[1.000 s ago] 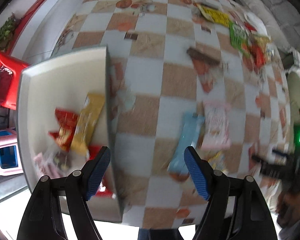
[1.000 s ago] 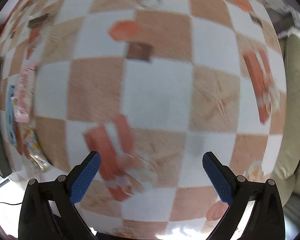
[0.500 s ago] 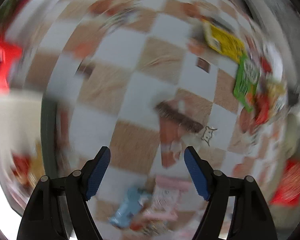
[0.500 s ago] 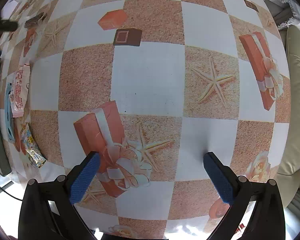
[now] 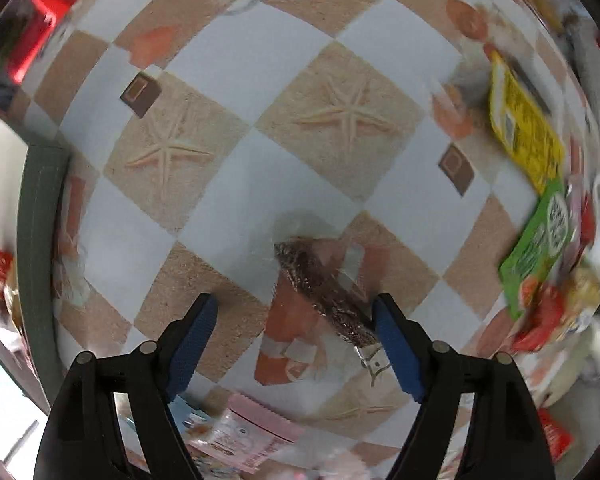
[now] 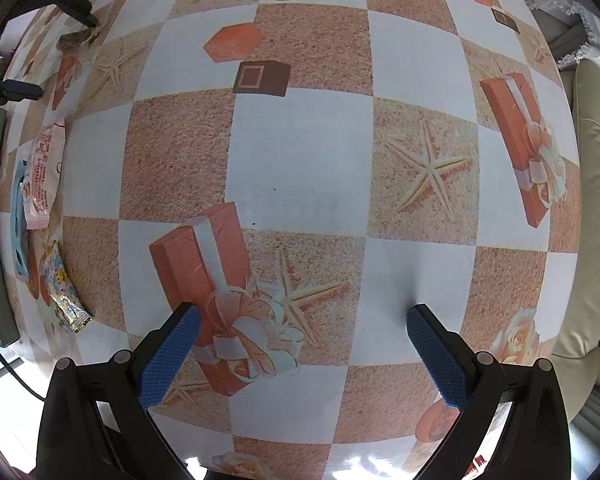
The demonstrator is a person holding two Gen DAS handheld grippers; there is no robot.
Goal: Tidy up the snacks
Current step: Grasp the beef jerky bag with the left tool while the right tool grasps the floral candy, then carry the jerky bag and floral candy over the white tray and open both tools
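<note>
Clear crinkled film wraps the dark brown snack bar [image 5: 324, 292], which lies diagonally on the checkered counter [image 5: 260, 184], its lower end touching or just beside the right blue pad. The left gripper [image 5: 296, 312] hangs over it, jaws opening and wide, nothing gripped; the bar sits off-centre, toward 3 o'clock of the gap. Risk: closing from here may catch only the slippery film end, so the bar pivots or slides out. The grey-rimmed tray [image 5: 40, 216] is at 9 o'clock; other packets, a yellow one [image 5: 524, 128] and a green one [image 5: 540, 240], lie at 3 o'clock. The right gripper [image 6: 300, 344] is wide open and empty over bare counter.
</note>
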